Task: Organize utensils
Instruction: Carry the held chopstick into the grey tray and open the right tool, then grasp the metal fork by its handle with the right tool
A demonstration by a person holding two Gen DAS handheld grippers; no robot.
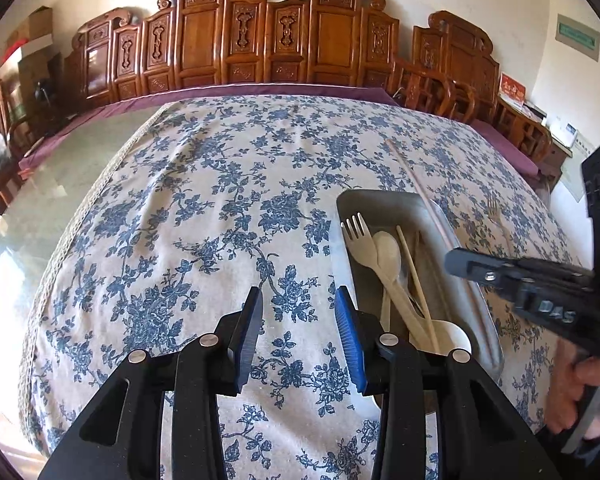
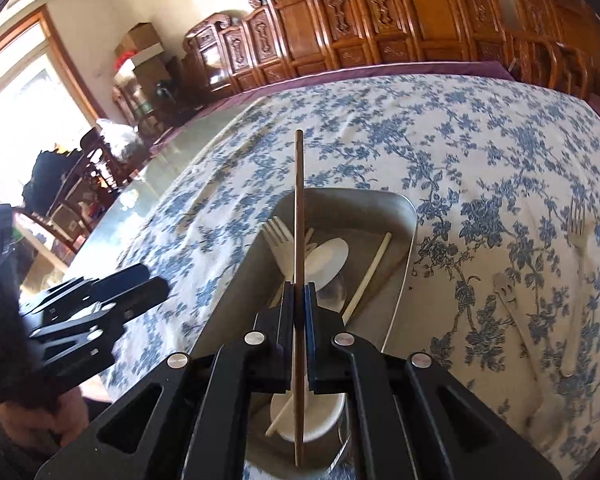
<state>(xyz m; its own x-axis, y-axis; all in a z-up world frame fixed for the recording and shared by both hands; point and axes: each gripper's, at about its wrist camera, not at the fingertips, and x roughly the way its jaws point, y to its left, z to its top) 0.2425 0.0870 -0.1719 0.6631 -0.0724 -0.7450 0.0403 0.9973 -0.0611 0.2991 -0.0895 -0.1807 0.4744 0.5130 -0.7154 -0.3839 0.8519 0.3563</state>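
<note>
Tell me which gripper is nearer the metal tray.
Right. The right gripper hangs over the metal tray, shut on a brown chopstick. The left gripper is beside the tray, over tablecloth, holding nothing.

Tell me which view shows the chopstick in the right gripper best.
The right wrist view: the brown chopstick runs its full length, clamped in the right gripper above the metal tray. The left wrist view shows it paler, partly hidden behind that gripper.
</note>
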